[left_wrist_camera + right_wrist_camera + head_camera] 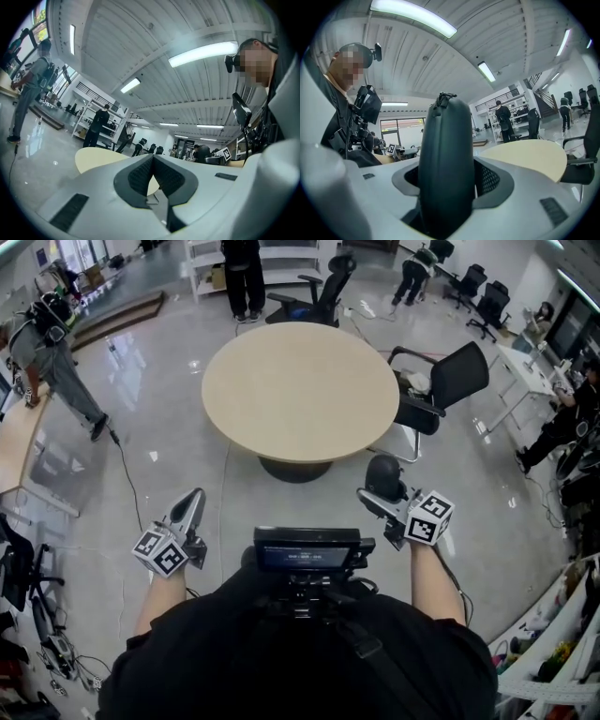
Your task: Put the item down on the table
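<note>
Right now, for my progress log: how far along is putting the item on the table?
Done: the dark zippered case is clamped in the right gripper's jaws. In hand: it hangs over the floor, short of the round table. Left: reach the bare tabletop, set it down, open the jaws. The left gripper is shut and empty.

The round beige table top (300, 390) at twelve o'clock looks smooth and matt, the grey floor (159, 381) around it glossy and mirror-like, and the dark oval zipped case (445, 140) looks matt and finely grained between the right gripper's (446, 180) smooth pale plastic jaws with dimpled black pads (490, 180).
</note>
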